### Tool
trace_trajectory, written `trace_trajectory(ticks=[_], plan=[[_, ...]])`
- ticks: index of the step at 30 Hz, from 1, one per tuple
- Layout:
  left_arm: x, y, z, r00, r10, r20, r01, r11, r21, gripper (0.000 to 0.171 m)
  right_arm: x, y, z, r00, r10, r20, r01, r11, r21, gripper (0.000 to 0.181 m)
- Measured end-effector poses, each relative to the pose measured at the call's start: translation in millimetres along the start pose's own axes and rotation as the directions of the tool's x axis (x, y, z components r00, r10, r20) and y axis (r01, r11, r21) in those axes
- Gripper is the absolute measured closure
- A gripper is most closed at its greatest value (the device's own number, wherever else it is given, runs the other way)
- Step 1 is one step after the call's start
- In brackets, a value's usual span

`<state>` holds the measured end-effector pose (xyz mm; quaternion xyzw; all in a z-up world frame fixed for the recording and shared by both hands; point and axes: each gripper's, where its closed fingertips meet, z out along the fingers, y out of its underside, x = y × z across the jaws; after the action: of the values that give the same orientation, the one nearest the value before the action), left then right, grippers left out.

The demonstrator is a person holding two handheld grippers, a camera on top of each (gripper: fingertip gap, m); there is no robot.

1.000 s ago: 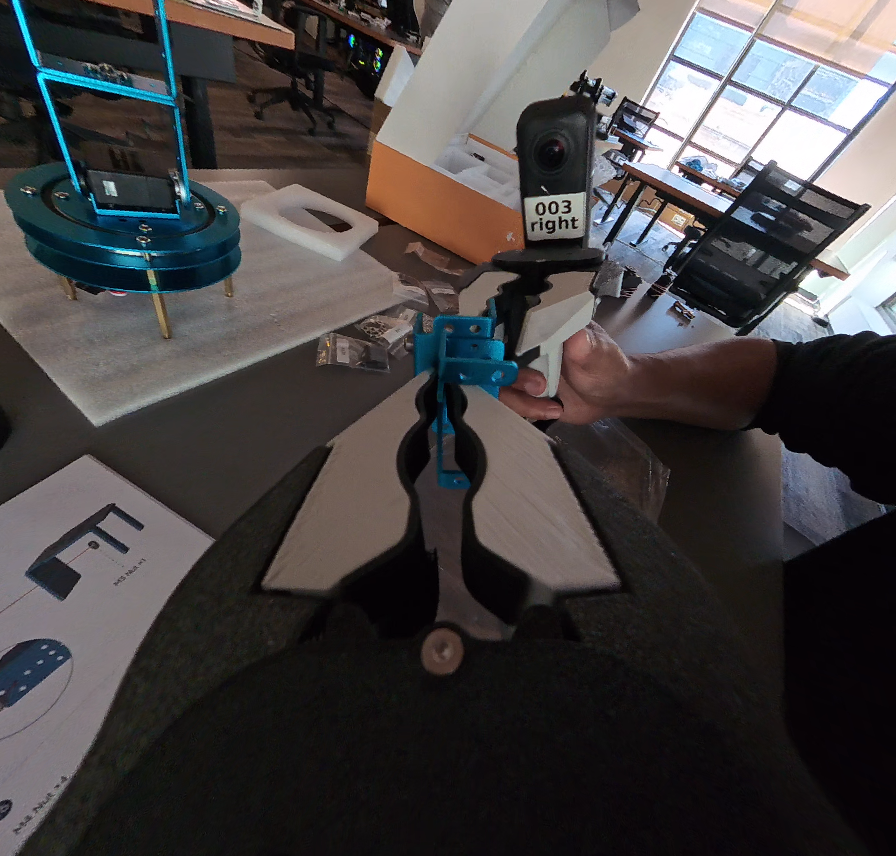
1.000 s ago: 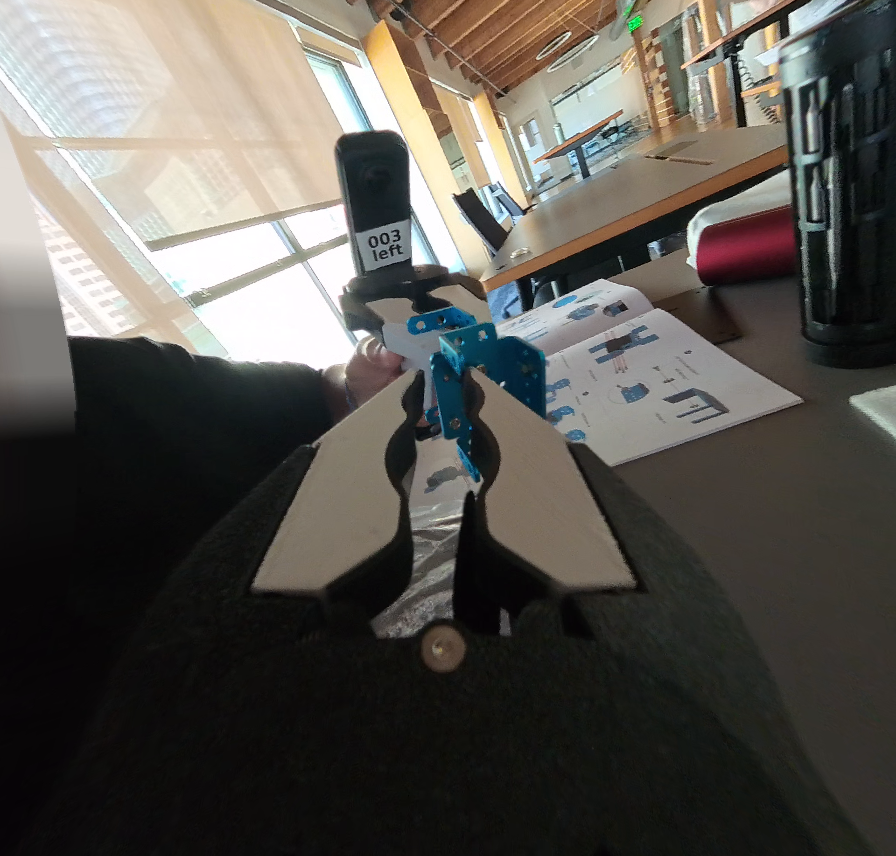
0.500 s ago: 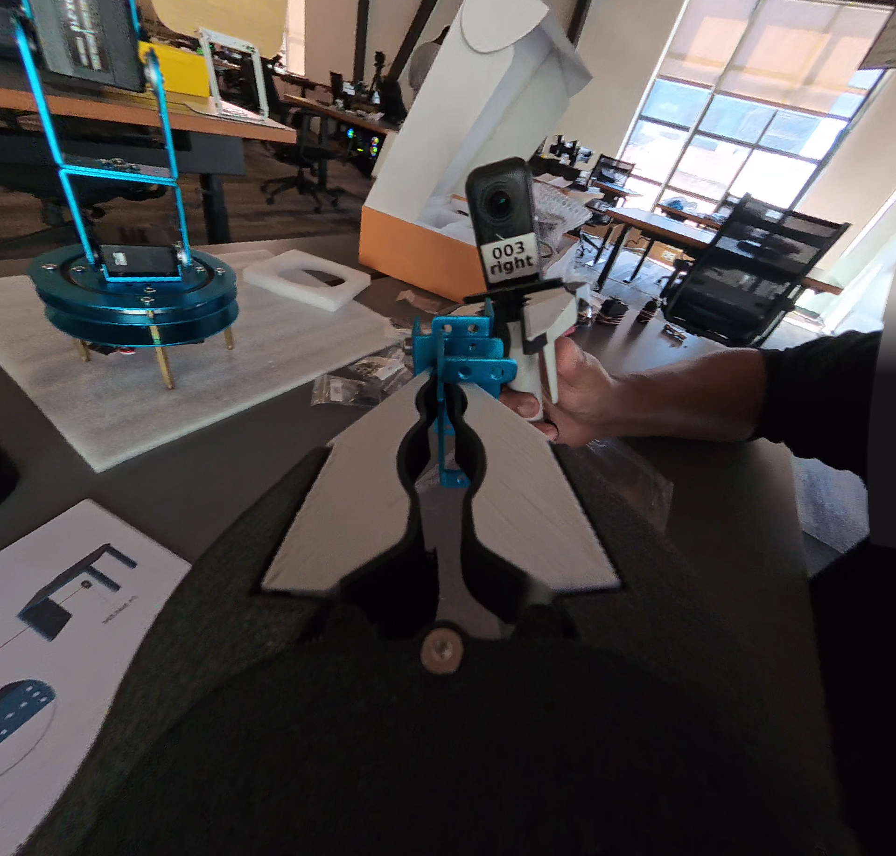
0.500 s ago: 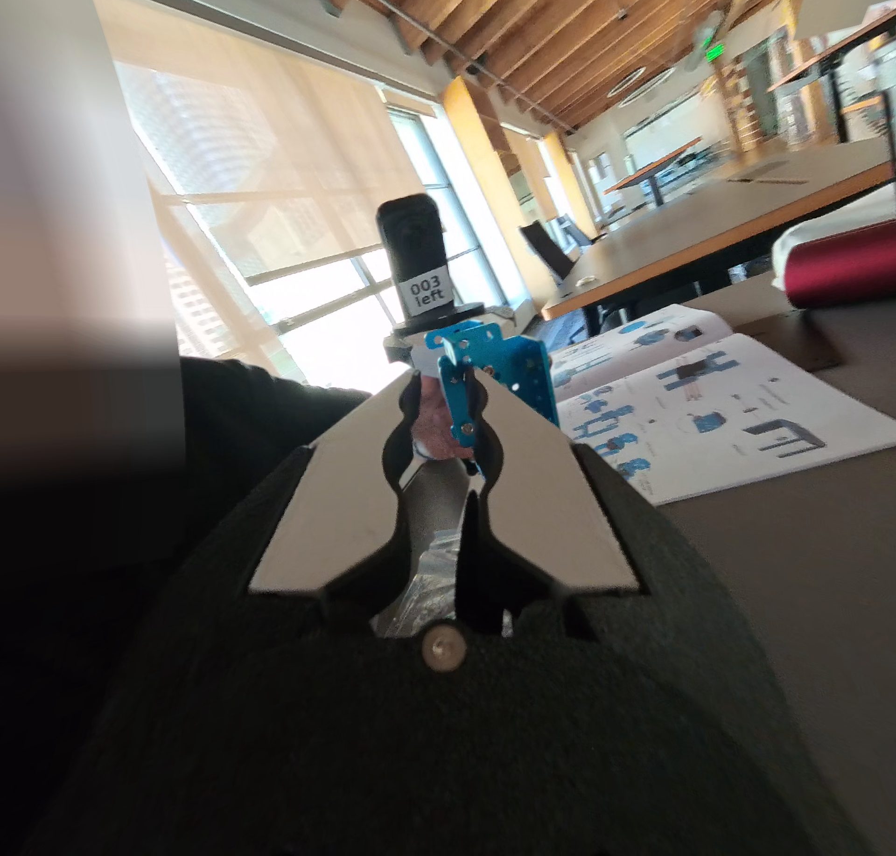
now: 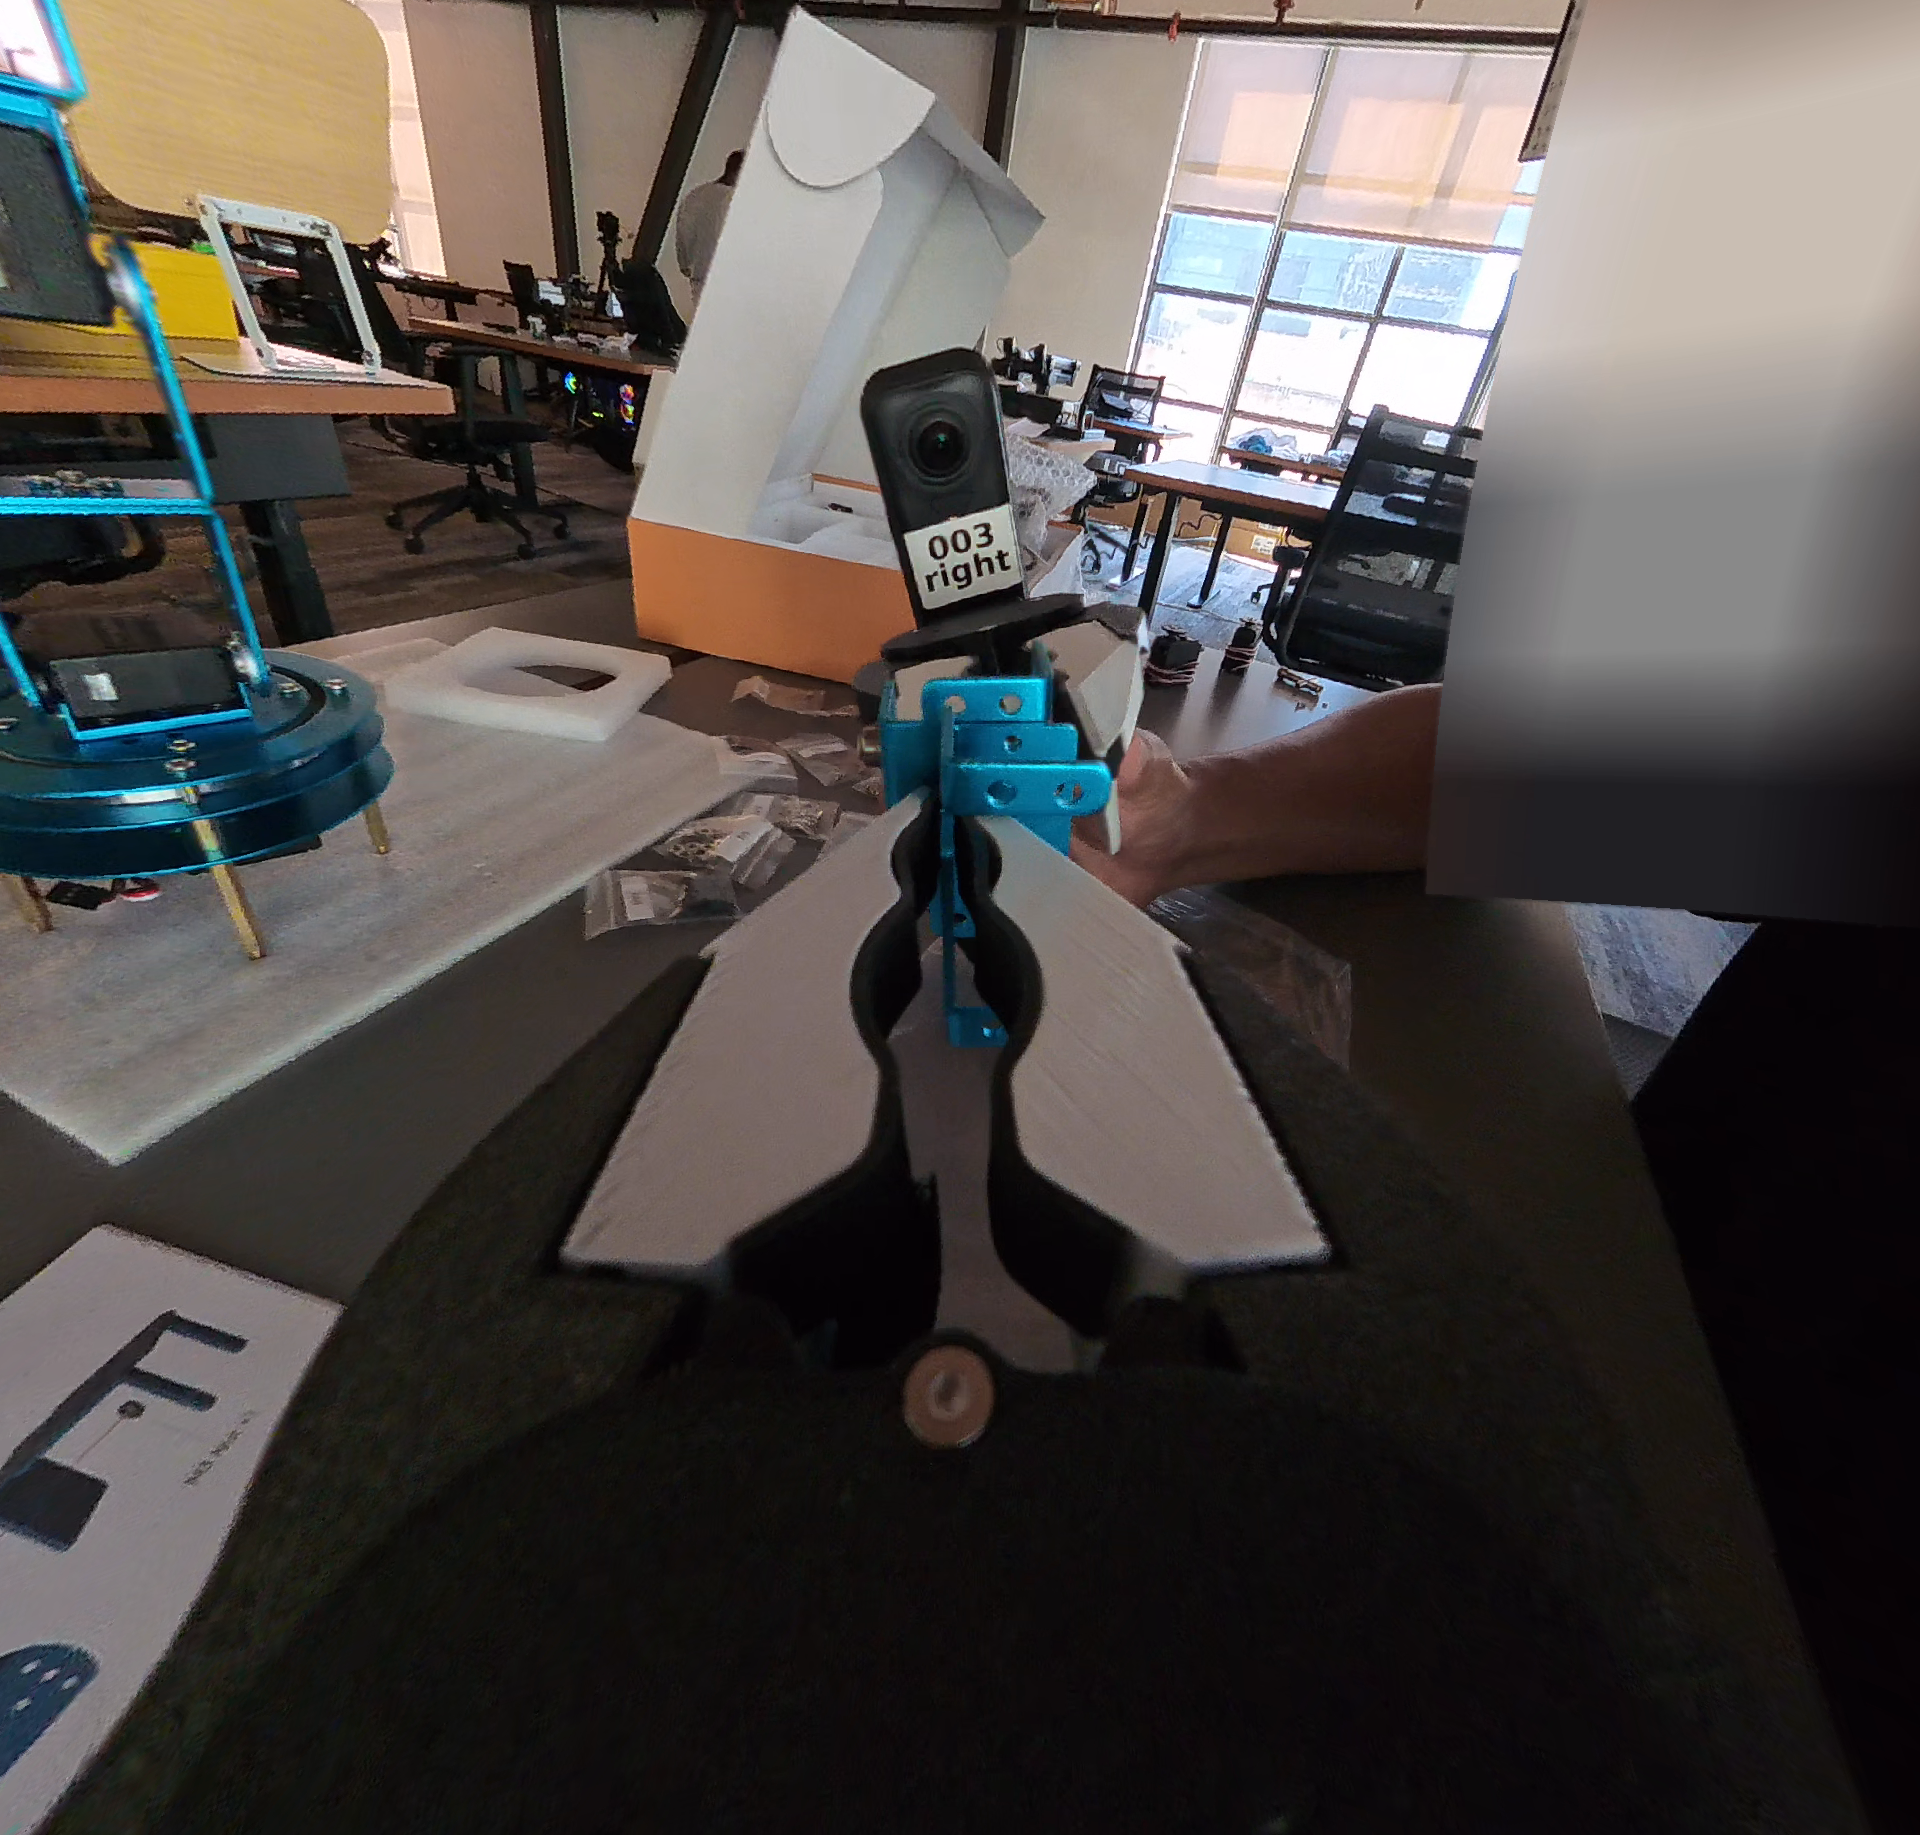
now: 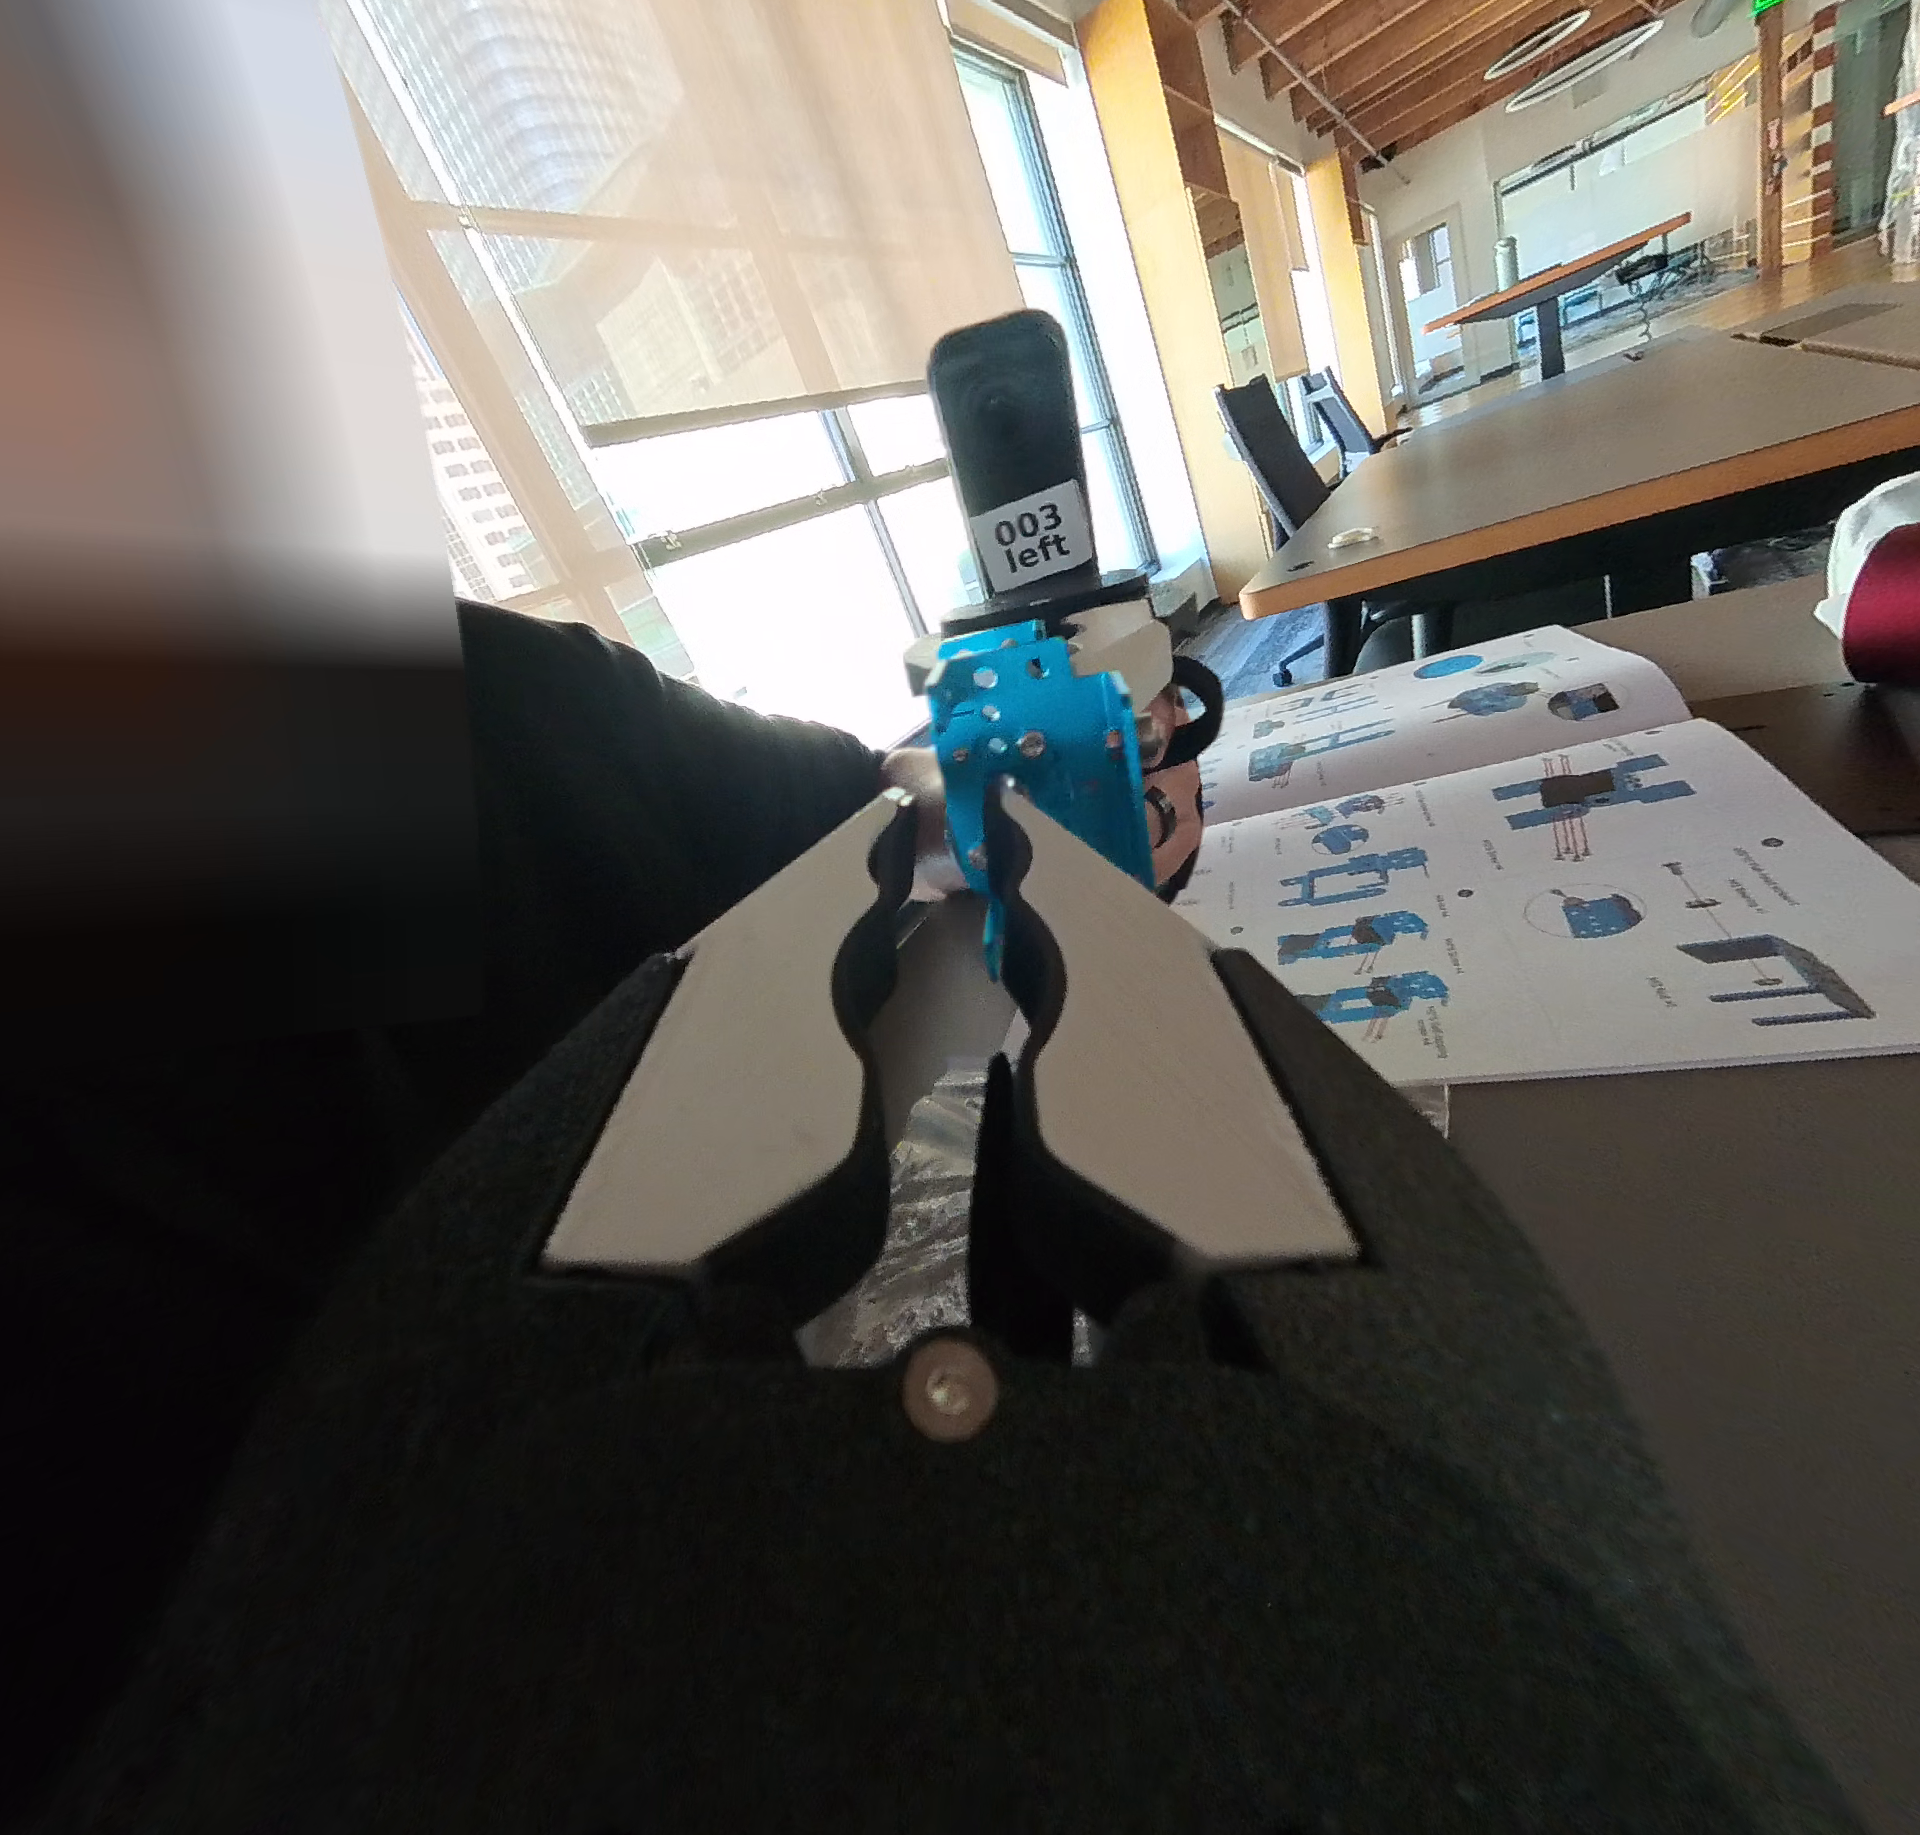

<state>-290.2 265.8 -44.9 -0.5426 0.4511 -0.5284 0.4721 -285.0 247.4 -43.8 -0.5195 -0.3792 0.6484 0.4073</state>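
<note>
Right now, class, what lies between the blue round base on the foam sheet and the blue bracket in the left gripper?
In the left wrist view, small clear bags of hardware lie on the grey table between the blue round base and the blue bracket.

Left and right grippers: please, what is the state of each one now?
Left gripper: shut on the blue bracket.
Right gripper: shut on the blue bracket, from the opposite side.

Daylight floods through the windows (image 6: 748, 351), glaring white in places, while wide-angle edges bend and foregrounds stay dark.
</note>
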Motion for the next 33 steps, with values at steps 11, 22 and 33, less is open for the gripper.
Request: trace_trajectory(ticks=[11, 22, 33], plan=[[-10.5, 10.2, 0.2, 0.999, -0.008, 0.035, 0.010, 0.999, -0.041, 0.170, 9.6, -4.8, -6.7, 0.990, -0.082, -0.112, 0.078, 0.996, -0.034, 0.167], [-34.1, 28.9, 1.5, 0.981, 0.023, 0.191, 0.001, 0.992, -0.126, 0.170, 48.8, 2.2, -13.7, 0.925, -0.062, -0.374, 0.045, 0.998, -0.053, 0.142], [-57.3, 48.0, 0.2, 0.928, -0.023, 0.373, 0.086, 0.984, -0.154, 0.171, 78.6, 9.6, -15.0, 0.602, -0.234, -0.763, 0.157, 0.972, -0.174, 0.132]])
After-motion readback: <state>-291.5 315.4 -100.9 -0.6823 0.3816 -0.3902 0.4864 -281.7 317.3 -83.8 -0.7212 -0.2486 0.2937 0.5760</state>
